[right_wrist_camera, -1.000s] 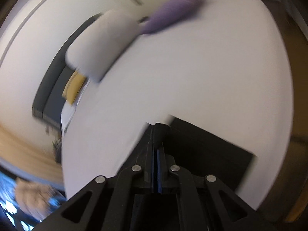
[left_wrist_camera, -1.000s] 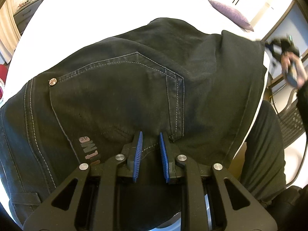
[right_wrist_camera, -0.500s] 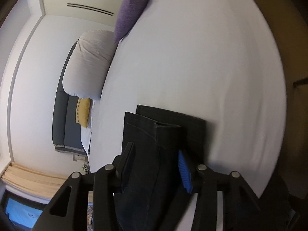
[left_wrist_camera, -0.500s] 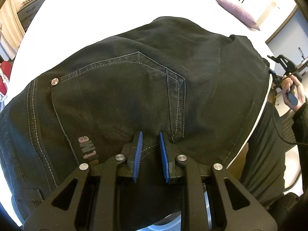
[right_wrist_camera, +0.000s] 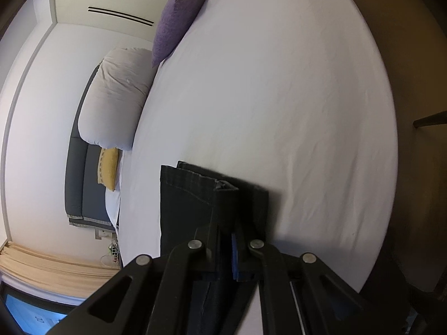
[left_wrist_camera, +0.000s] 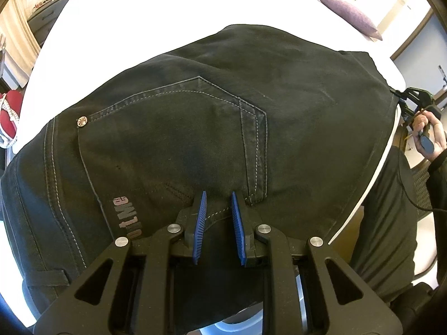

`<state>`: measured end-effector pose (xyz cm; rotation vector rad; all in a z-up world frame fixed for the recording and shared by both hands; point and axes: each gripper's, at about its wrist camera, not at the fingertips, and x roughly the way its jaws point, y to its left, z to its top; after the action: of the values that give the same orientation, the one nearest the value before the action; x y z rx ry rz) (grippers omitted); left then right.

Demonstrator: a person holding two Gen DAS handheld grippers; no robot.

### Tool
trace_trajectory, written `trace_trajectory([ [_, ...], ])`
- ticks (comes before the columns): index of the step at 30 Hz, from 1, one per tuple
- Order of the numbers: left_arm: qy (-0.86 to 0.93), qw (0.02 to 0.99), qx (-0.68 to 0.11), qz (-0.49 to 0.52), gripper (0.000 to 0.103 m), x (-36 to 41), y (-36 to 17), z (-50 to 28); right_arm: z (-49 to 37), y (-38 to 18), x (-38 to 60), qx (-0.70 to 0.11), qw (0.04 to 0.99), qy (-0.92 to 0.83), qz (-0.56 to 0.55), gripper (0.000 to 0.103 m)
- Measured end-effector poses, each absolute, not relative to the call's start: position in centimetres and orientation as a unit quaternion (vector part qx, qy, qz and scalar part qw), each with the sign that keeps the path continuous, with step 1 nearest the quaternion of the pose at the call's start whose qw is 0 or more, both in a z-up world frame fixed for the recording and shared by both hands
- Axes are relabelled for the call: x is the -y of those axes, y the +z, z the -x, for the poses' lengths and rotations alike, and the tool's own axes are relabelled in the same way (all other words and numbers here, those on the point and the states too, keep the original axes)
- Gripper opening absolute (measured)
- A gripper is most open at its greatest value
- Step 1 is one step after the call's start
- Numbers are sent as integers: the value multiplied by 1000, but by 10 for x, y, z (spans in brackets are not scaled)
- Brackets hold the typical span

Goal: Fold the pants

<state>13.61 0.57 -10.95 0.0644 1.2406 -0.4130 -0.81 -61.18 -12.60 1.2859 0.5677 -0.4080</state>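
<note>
— Where's each gripper?
— Left gripper (left_wrist_camera: 218,209) hangs over the pants (left_wrist_camera: 195,128) on the bed (left_wrist_camera: 139,14), jaws narrowly apart, empty. Right gripper (right_wrist_camera: 225,234) pinches the hem (right_wrist_camera: 195,192).
— Count?
— One pants, two grippers, three pillows.

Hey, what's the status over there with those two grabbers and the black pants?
Left gripper open, fingers over the back pocket. Right gripper shut on the hem end of the black pants. Pants flat on white bed. Nothing in the way.
</note>
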Motion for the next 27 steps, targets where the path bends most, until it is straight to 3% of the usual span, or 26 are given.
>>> trace_trajectory([
  [18, -203, 805, -557, -19, 18, -20, -107, -119, 5, -137, 627, -262, 740, -171, -595, 5],
  [21, -203, 807, -554, -16, 18, -25, -108, -113, 16, -128, 628, -255, 737, -176, -600, 17],
  [22, -202, 808, -554, -13, 18, -26, -108, -112, 21, -118, 625, -256, 746, -187, -585, 28],
  [23, -202, 808, -553, -10, 18, -27, -108, -111, 25, -100, 616, -264, 766, -199, -552, 33],
  [27, -201, 813, -546, 0, 18, -32, -109, -107, 27, -68, 562, -308, 794, -114, -512, 36],
])
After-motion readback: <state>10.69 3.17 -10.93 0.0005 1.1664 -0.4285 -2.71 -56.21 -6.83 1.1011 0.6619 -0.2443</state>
